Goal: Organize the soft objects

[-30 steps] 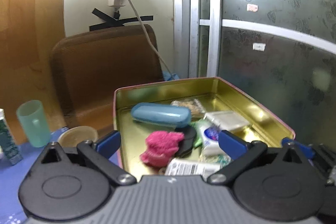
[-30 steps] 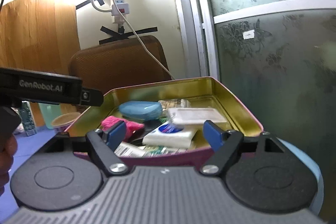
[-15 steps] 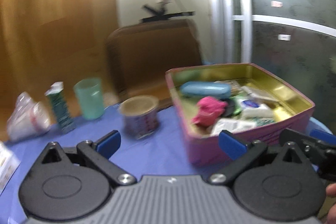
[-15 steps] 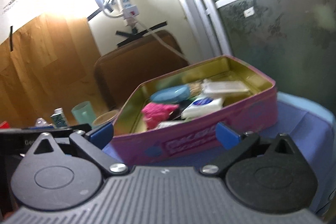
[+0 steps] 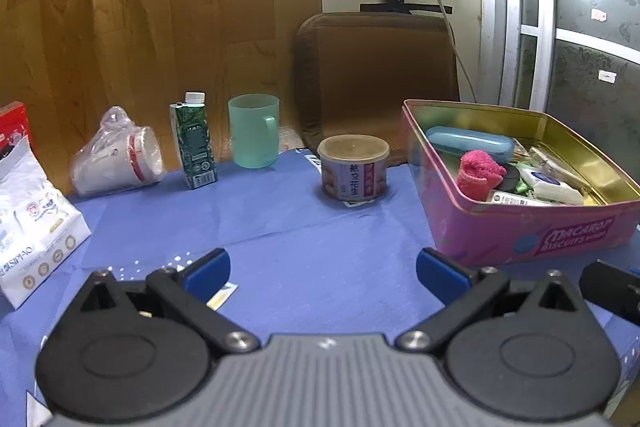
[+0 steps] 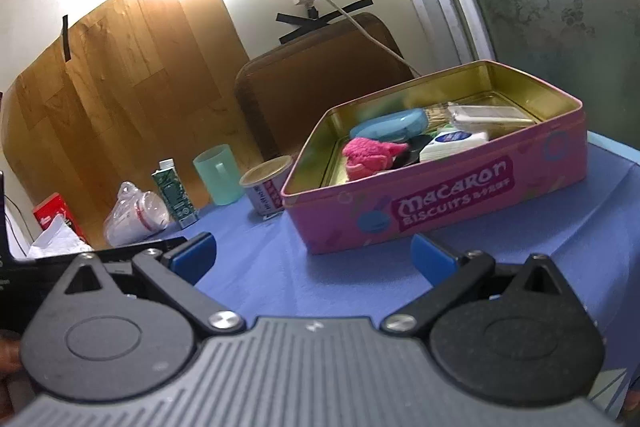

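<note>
A pink biscuit tin (image 5: 568, 235) (image 6: 440, 207) stands open on the blue cloth at the right. In it lie a pink fluffy cloth (image 5: 478, 173) (image 6: 374, 153), a blue case (image 5: 468, 143) (image 6: 396, 121), a white tissue pack (image 5: 556, 187) (image 6: 452, 141) and other small packets. My left gripper (image 5: 322, 271) is open and empty, low over the cloth, left of and nearer than the tin. My right gripper (image 6: 312, 253) is open and empty, in front of the tin's printed side.
Left of the tin stand a lidded can (image 5: 354, 167) (image 6: 266, 187), a green cup (image 5: 254, 131) (image 6: 218, 173), a green carton (image 5: 194, 141) (image 6: 174, 193), bagged cups (image 5: 116, 155) (image 6: 136, 213) and a white tissue bag (image 5: 28, 227). A brown chair back (image 5: 376, 75) is behind.
Both grippers have pulled back from over the tin and now sit low over the cloth. The left view has swung left, showing the can, cup and carton. The tin's contents have not moved.
</note>
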Demonstrator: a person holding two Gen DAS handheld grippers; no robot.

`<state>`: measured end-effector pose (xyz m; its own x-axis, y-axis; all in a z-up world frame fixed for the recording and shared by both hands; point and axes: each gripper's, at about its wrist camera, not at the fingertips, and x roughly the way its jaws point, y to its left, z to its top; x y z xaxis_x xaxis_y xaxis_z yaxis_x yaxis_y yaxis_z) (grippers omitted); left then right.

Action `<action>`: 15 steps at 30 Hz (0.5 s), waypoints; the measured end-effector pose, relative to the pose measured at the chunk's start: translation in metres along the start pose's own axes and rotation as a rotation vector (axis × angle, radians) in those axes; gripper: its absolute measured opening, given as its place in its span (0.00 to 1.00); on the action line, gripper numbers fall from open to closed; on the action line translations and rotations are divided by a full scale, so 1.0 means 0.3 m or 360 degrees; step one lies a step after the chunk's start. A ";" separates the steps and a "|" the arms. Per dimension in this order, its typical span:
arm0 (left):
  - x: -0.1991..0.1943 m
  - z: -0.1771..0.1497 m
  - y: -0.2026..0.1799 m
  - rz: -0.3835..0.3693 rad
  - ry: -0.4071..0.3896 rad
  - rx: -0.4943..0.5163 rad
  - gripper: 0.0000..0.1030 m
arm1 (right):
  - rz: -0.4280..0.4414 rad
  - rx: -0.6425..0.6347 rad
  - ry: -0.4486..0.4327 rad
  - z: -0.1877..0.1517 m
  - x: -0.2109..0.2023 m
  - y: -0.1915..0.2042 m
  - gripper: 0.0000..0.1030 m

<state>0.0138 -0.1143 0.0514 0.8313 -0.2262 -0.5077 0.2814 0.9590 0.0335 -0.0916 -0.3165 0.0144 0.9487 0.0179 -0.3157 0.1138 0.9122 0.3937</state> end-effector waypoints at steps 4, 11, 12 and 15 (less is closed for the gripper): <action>-0.027 -0.006 -0.023 0.0045 -0.0062 0.0057 1.00 | 0.0019 0.0000 -0.0014 0.002 -0.014 0.004 1.00; -0.038 0.006 -0.059 -0.0042 -0.0012 0.0114 1.00 | 0.0028 0.0015 -0.0034 0.009 -0.033 -0.010 1.00; -0.040 0.006 -0.068 -0.0042 -0.0015 0.0129 1.00 | 0.0026 0.0019 -0.0038 0.010 -0.035 -0.013 1.00; -0.042 0.008 -0.091 -0.0031 -0.0033 0.0156 1.00 | 0.0025 0.0017 -0.0047 0.012 -0.041 -0.022 1.00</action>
<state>-0.0032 -0.1382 0.0588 0.8345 -0.2491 -0.4914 0.3422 0.9334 0.1081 -0.1029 -0.3242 0.0188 0.9586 0.0201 -0.2840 0.1017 0.9075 0.4075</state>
